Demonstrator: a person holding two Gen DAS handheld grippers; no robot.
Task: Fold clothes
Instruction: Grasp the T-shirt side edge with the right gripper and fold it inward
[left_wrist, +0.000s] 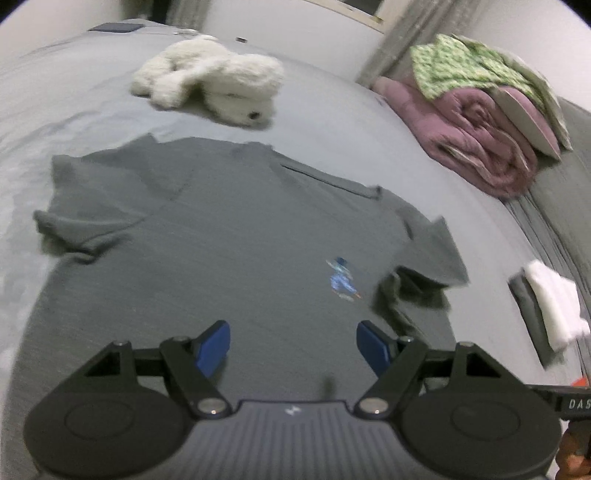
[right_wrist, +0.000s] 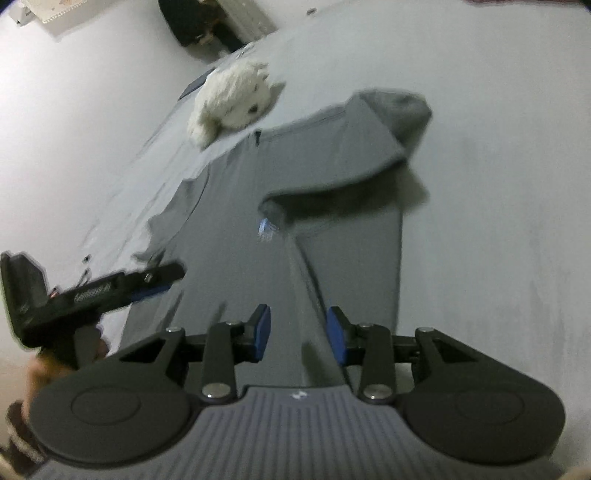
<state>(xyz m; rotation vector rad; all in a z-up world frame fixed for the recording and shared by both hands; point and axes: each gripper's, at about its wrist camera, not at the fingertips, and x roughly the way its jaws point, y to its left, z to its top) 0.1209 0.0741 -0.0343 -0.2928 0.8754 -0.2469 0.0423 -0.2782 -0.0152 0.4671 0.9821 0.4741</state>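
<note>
Left wrist view is showing a grey T-shirt (left_wrist: 221, 229) lying spread across the middle of the bed (left_wrist: 74, 92), collar toward the far edge by a white plush toy (left_wrist: 214, 85), hem running under the left gripper (left_wrist: 293, 347), whose fingers are standing released and empty. Right gripper (right_wrist: 298, 334) is hovering likewise parted over the hem's right side, the shirt's long axis stretching straight ahead of it, one sleeve (right_wrist: 332, 184) lying doubled over the chest; both are sitting about equally near the hem.

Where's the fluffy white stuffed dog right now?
The fluffy white stuffed dog lies on the pale grey bed sheet just beyond the collar end of the spread dark grey t-shirt, left of the folded pink quilt.
</note>
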